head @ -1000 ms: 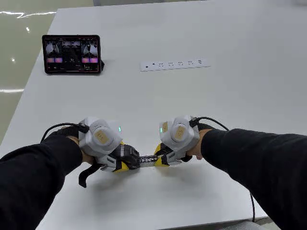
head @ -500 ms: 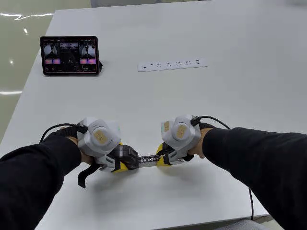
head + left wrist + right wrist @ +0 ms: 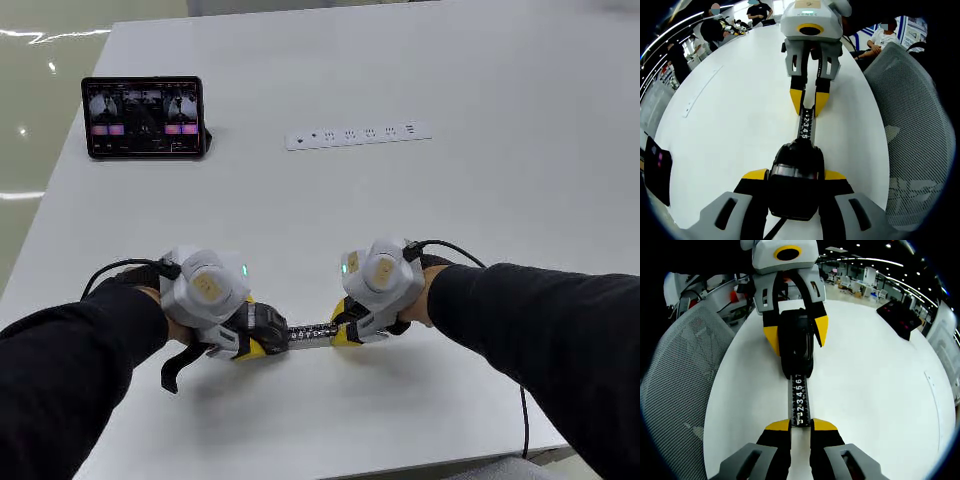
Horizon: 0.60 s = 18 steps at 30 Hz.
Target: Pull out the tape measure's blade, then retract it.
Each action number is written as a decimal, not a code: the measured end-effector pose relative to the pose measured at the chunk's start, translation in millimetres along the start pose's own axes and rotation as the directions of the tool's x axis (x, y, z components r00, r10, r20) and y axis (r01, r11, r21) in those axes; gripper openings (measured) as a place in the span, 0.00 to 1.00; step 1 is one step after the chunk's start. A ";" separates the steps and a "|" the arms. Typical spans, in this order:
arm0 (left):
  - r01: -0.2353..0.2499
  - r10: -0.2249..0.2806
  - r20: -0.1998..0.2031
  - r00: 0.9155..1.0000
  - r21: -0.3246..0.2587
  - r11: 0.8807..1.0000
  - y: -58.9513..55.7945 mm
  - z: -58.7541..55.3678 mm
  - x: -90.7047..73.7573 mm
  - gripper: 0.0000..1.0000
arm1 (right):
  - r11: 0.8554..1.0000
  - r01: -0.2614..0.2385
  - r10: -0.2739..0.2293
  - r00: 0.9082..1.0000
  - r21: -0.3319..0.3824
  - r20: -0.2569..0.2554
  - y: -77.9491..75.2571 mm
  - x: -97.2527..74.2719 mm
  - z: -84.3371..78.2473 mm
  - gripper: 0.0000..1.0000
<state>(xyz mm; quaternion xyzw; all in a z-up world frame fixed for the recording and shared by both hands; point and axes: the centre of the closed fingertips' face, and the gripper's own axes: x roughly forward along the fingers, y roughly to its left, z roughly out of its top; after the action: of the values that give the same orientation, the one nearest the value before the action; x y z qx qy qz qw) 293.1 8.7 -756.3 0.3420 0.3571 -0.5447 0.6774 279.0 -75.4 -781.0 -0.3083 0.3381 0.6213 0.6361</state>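
Now the right gripper [image 3: 801,426], clamped on the blade [image 3: 799,399], edges further from the case [image 3: 796,347] locked in the left gripper [image 3: 795,176]; pull-out looks barely begun.

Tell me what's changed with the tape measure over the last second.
The right gripper, shut on the blade at its tip, moved slightly away from the left gripper, drawing a little more blade out of the case. The left gripper stayed shut on the case, low over the table. The tablet and power strip did not move.
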 end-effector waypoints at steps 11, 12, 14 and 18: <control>-0.001 0.001 0.001 1.000 -0.003 1.000 0.4 0.0 0.6 0.34 | 1.000 -0.009 0.009 1.000 0.001 -0.004 -1.7 -10.3 -10.9 0.10; 0.000 0.000 0.001 1.000 -0.003 1.000 0.4 0.0 0.7 0.34 | 1.000 -0.010 0.010 1.000 0.002 -0.005 -1.3 -11.4 -11.7 0.10; 0.000 0.000 0.001 1.000 -0.003 1.000 0.6 -0.1 0.8 0.34 | 1.000 -0.011 0.011 1.000 0.004 -0.007 -1.3 -13.1 -13.1 0.10; -0.001 0.001 0.000 1.000 -0.003 1.000 0.5 -0.1 0.8 0.34 | 1.000 -0.011 0.011 1.000 0.010 -0.009 -1.5 -14.3 -15.4 0.10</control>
<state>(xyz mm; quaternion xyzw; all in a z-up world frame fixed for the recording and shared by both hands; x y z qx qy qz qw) 293.7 8.5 -757.0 0.3411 0.3575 -0.5439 0.6782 279.8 -96.2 -778.4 -0.3064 0.3458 0.6216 0.6326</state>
